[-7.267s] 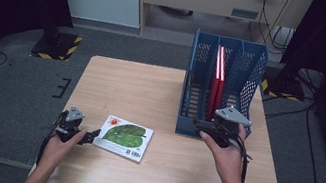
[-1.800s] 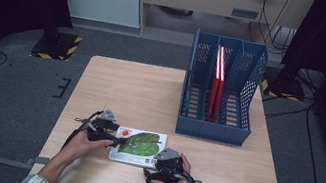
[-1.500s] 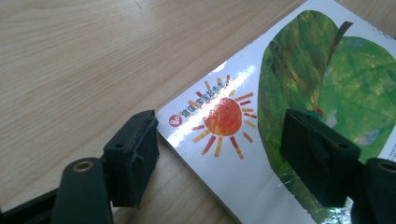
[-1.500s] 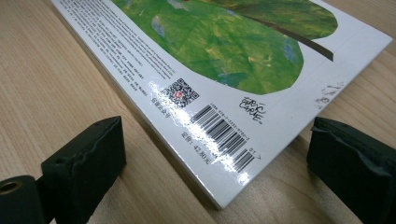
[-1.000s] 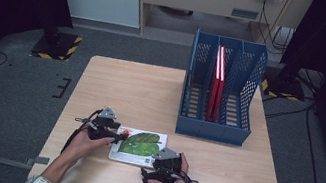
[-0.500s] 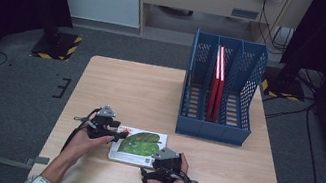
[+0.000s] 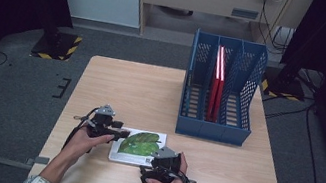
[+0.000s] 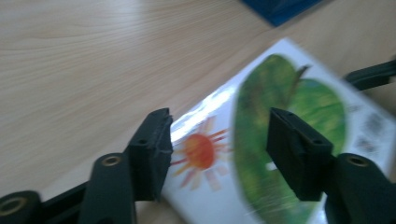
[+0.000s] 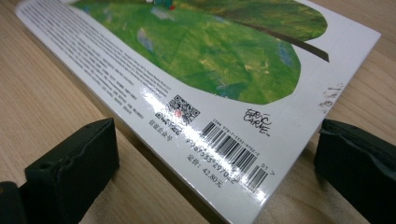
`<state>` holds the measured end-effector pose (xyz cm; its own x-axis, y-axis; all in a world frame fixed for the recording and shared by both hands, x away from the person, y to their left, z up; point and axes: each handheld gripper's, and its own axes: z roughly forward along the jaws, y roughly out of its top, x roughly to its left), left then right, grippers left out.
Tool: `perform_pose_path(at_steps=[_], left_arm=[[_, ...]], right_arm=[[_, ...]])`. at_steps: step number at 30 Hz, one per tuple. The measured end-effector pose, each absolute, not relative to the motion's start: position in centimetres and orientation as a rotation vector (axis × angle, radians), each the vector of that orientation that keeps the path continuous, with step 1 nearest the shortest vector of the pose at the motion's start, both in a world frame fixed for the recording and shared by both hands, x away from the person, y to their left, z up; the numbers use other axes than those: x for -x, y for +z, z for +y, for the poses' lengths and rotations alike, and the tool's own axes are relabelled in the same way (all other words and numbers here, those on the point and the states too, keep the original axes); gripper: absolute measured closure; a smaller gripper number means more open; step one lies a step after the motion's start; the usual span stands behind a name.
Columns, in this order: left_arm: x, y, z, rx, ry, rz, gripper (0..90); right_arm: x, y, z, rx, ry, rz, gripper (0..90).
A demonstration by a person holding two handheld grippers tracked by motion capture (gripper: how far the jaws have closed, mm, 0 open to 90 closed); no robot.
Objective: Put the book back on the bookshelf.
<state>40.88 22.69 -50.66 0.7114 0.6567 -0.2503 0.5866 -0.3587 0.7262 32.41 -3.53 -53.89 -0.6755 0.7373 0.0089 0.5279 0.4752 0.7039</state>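
- While the book [image 7: 137, 147] lies flat near the front edge of the wooden table [image 7: 150, 94], the high view shows a gripper at each of its ends: the left gripper [image 7: 113, 131] at its left short edge and the right gripper [image 7: 156, 164] at its near right corner. A blue file rack [image 7: 220, 95] stands well apart at the far right of the table, with a red book [image 7: 216, 83] upright in its middle compartment. Both forearms come in from the bottom edge.
- Seen from the left gripper view, the left gripper [image 8: 217, 149] has its two black jaws partly apart, and they have just been closing. The book [image 8: 261, 140] sits beyond and between them, its cover showing an orange sun and a big green leaf (the picture is blurred, so I cannot tell whether a pad touches the cover). The pads do not press on it. A dark tip of the other gripper shows at the right edge.
- Seen from the right gripper view, the right gripper [image 9: 219, 158] holds its jaws wide, one on either side of the book's [image 9: 219, 70] near corner, where a barcode and a small square code are printed. Bare table shows between each pad and the book, so nothing is gripped.
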Motion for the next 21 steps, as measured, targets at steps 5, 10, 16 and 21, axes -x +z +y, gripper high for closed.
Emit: perform_pose_path(at_steps=[5,10,16,21], left_arm=[[-41.1,-50.2,22.2,-2.103,0.189,0.956,37.9],[-41.0,-50.6,23.2,-2.121,0.203,0.985,31.1],[-41.2,-51.3,23.1,-2.156,0.206,0.98,24.8],[-41.4,-52.0,23.1,-2.177,0.201,1.003,21.5]], right_arm=[[-32.6,-53.9,-3.4,-1.077,1.006,2.431,0.5],[-32.5,-53.9,-3.4,-1.082,1.009,2.43,0.7],[-32.5,-53.9,-3.4,-1.08,1.011,2.432,0.7],[-32.3,-53.9,-3.5,-1.071,1.013,2.434,0.7]])
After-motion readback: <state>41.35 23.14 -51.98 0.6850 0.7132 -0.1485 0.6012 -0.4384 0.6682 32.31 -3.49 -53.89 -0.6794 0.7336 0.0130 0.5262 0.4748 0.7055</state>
